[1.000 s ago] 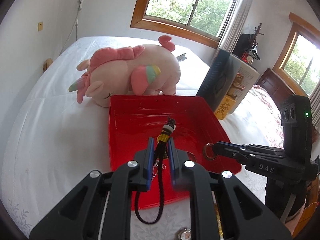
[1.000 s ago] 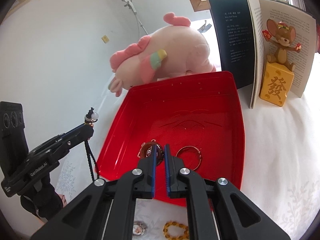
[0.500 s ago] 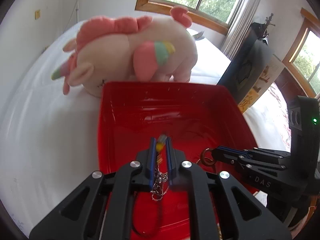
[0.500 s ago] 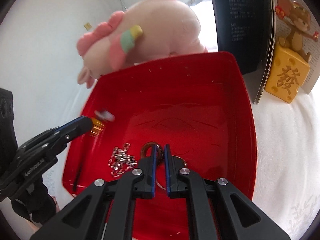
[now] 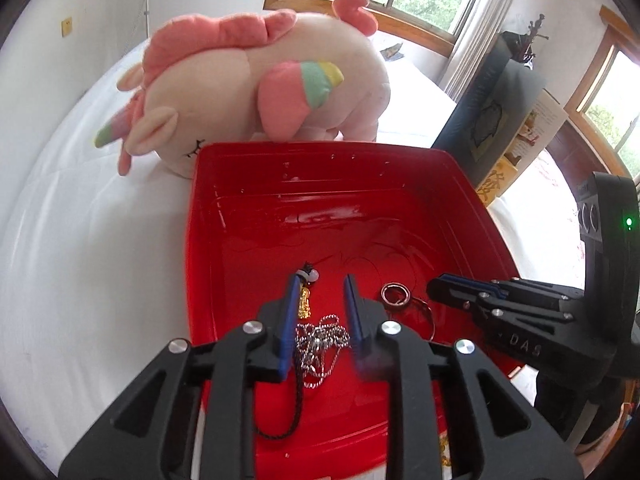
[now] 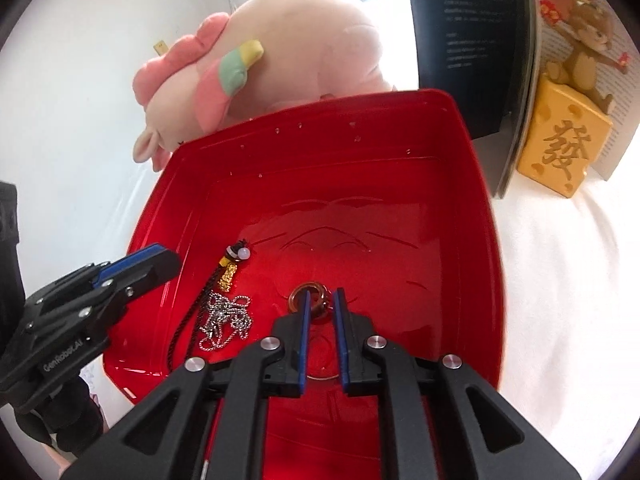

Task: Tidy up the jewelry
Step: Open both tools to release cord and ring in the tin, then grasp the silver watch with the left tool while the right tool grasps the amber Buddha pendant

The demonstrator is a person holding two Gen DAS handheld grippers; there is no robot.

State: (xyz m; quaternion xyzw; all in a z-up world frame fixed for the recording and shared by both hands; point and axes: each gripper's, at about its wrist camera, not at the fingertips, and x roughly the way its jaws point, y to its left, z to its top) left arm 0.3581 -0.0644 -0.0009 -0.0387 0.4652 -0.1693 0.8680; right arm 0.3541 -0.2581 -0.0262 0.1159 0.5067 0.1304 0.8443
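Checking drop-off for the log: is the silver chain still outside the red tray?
No: the silver chain lies in a heap on the floor of the red tray, beside the black cord charm.

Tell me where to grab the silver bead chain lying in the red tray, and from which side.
Take the silver bead chain at the thick middle of its heap, from straight above. It lies flat and tangled on the red tray floor, so no edge stands up. Probably pinch on the side away from the black cord, which runs along its left.
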